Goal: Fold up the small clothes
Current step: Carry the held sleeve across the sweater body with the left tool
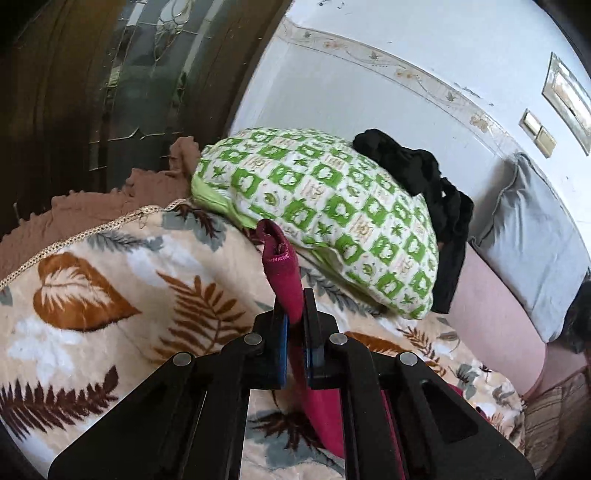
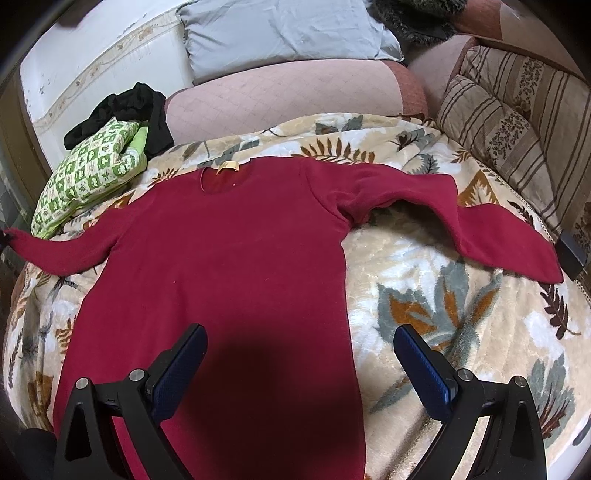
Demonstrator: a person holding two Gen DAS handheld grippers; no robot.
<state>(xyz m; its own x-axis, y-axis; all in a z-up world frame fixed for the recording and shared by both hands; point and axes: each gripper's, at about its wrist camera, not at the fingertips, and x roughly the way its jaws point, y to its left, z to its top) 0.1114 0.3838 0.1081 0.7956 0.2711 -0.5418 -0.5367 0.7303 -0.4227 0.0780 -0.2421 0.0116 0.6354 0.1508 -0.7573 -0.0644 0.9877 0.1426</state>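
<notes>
**Left gripper pinches a sleeve cuff; red top lies spread on the blanket**

Everything here is placed against the red top [image 2: 229,236], which lies flat and face up on the leaf-patterned blanket [image 2: 424,295], neckline away from the right wrist camera.

Far left of the top, its left sleeve [image 2: 62,254] stretches out to the blanket's edge. The left gripper [image 1: 294,314] has its jaws pressed together on that sleeve's cuff [image 1: 279,258], the fabric standing up between the pads.

Just beyond the top's left shoulder sits a green-and-white checked cushion [image 2: 88,177], with a black garment [image 2: 122,107] draped behind it.

Over the top's lower body hovers the right gripper [image 2: 299,365], jaws spread wide, holding nothing.

Right of the top's body, the other sleeve [image 2: 480,225] reaches outward, bent and rumpled. Beyond the neckline rests a grey pillow [image 2: 280,33].
</notes>
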